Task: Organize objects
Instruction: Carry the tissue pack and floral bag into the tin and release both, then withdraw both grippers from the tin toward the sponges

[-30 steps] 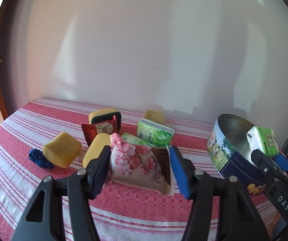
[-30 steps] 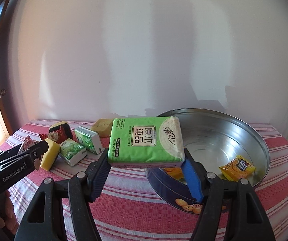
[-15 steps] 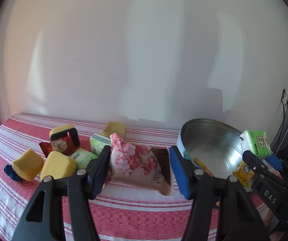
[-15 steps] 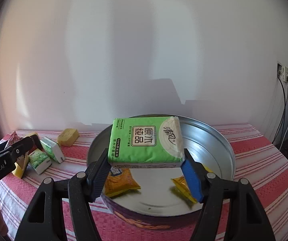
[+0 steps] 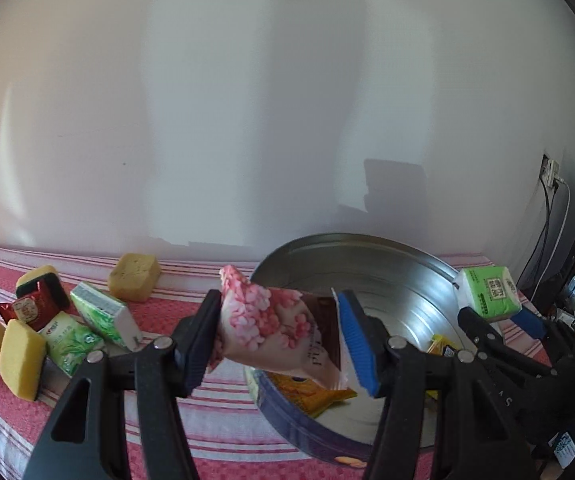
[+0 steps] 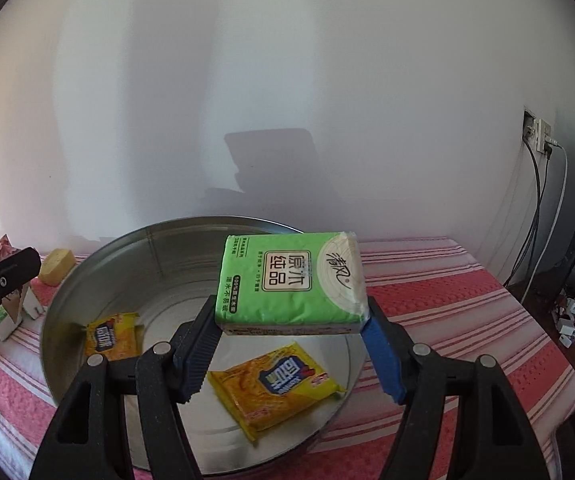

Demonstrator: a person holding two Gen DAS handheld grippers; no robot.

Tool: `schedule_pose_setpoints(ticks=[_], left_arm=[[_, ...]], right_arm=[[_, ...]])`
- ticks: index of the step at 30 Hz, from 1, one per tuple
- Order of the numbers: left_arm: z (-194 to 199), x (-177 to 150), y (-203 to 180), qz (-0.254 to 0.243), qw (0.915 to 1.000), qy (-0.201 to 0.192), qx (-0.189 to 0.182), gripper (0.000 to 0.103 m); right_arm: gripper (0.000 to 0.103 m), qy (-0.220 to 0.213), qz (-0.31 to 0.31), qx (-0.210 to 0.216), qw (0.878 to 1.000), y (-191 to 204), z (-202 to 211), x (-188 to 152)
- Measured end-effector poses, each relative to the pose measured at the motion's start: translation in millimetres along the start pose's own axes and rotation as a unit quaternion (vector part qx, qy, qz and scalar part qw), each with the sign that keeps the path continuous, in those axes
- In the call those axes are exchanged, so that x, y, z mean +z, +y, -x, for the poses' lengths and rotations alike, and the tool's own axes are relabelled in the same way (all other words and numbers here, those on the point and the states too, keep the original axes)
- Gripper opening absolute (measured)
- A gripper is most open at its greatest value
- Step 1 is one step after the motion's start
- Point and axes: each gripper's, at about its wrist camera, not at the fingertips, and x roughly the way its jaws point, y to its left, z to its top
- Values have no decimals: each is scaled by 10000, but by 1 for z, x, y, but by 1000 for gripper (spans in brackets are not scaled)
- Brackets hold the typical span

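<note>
My left gripper (image 5: 283,336) is shut on a pink floral snack packet (image 5: 275,328) and holds it above the near left rim of a round metal tin (image 5: 367,256). My right gripper (image 6: 291,344) is shut on a green tissue pack (image 6: 291,280) and holds it over the inside of the tin (image 6: 159,256). The right gripper and its tissue pack (image 5: 487,290) also show at the right of the left wrist view. Two yellow snack packets (image 6: 275,384) (image 6: 113,336) lie on the tin's floor.
On the red striped tablecloth (image 5: 215,404) left of the tin lie yellow sponges (image 5: 21,358) (image 5: 134,282), green tissue packs (image 5: 105,316) (image 5: 72,342) and a red packet (image 5: 27,310). A white wall stands behind. Cables and a socket (image 6: 539,136) are at the right.
Both grippers have moved right toward the tin. The pink packet now hangs at the tin's rim, and the green tissue pack is now over the tin's inside.
</note>
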Motion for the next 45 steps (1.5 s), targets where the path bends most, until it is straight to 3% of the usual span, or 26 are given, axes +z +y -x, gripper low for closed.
schedule_pose_setpoints(ticks=[7,22,25,30,36,45], left_arm=[[-23,-5,-25,-114,9998,157,-29,59],[-61,-8,-31,-192,9977,488,420,59],[-59,-9,-32,-202,9976,475,464,68],[-43,-8,-41,-350,9976,212,558,103],[-32,-6,-32,-232,9977,48,630,103],[-11,-16,-2,-5,9960,-242,857,103]], right_arm=[[70,365,-9,-30,9993,-18,-25,0],[70,364,422,117,9984,-1,-37,-3],[71,391,421,172,9982,-1,-39,-3],[85,419,464,170,9979,0,-41,-3],[86,351,363,243,9984,5,-34,-1],[87,-81,246,531,9983,11,-15,-2]])
